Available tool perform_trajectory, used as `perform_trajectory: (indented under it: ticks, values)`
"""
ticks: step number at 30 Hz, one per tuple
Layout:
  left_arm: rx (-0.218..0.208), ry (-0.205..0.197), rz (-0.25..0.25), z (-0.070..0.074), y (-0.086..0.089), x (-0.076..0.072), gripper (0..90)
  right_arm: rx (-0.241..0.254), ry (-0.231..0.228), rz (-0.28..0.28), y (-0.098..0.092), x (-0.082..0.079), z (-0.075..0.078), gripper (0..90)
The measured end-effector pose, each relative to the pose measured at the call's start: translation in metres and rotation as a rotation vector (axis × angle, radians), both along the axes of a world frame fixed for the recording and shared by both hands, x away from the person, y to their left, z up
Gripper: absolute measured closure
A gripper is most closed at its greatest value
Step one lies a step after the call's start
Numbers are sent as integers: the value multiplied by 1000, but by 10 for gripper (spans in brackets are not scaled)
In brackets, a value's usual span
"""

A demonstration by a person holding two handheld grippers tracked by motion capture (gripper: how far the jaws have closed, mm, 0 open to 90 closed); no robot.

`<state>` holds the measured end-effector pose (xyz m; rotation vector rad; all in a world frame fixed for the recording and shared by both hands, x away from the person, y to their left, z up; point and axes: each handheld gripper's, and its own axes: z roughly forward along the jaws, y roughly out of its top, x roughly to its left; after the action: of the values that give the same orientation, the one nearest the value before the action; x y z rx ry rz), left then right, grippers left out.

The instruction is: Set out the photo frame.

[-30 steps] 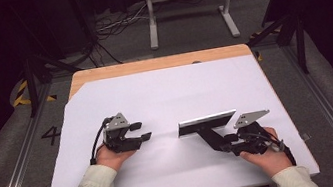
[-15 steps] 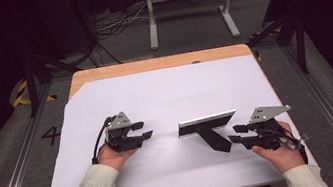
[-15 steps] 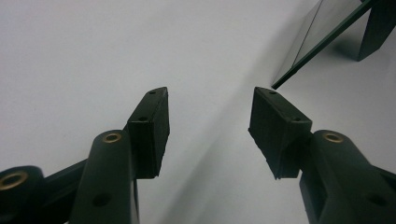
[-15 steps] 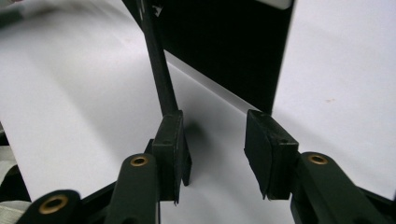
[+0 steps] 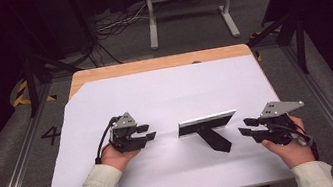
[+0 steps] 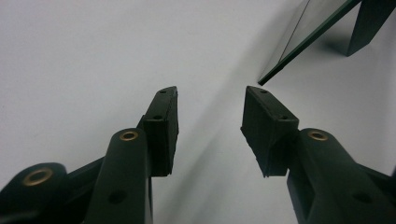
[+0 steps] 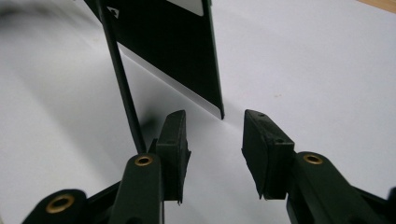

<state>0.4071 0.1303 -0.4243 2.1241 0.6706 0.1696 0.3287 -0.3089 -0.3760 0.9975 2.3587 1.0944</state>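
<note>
While both grippers' jaws close on nothing, picture frame (image 5: 207, 123) stands between them.

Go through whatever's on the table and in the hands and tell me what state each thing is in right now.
Picture frame: standing upright on the white sheet, its back stand folded out toward the person, held by neither gripper.
Left gripper: open, nothing between its fingers, jaws have just been closing, short of the frame's left end.
Right gripper: open, nothing between its fingers, jaws have just been closing a little, apart from the frame.
White sheet: lying flat.
</note>
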Motion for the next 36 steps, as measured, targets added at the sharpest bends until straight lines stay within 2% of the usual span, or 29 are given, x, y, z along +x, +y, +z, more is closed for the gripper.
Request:
perform_trajectory:
  ticks: [7, 10, 14, 20, 28, 34, 36]
  values:
    - [-8, 10, -13, -1, -7, 0, 668, -4, 15, -21, -5, 4, -5, 638]
    - [-2, 7, -16, 0, -13, 0, 719, 5, 13, -28, -9, 4, -8, 703]
    - [8, 1, -28, -1, -23, 0, 805, -19, -2, -24, -13, 6, -10, 736]
    - [24, -2, -38, -4, -36, 3, 888, -51, -9, -26, -18, 8, -12, 775]
    - [41, -7, -49, -10, -51, 7, 899, -79, -21, -31, -25, 7, -15, 828]
    - [34, -9, -50, -13, -56, 7, 899, -47, -40, -32, -28, 4, -19, 843]
    - [36, -9, -50, -14, -58, 8, 899, -54, -31, -24, -27, 5, -22, 828]
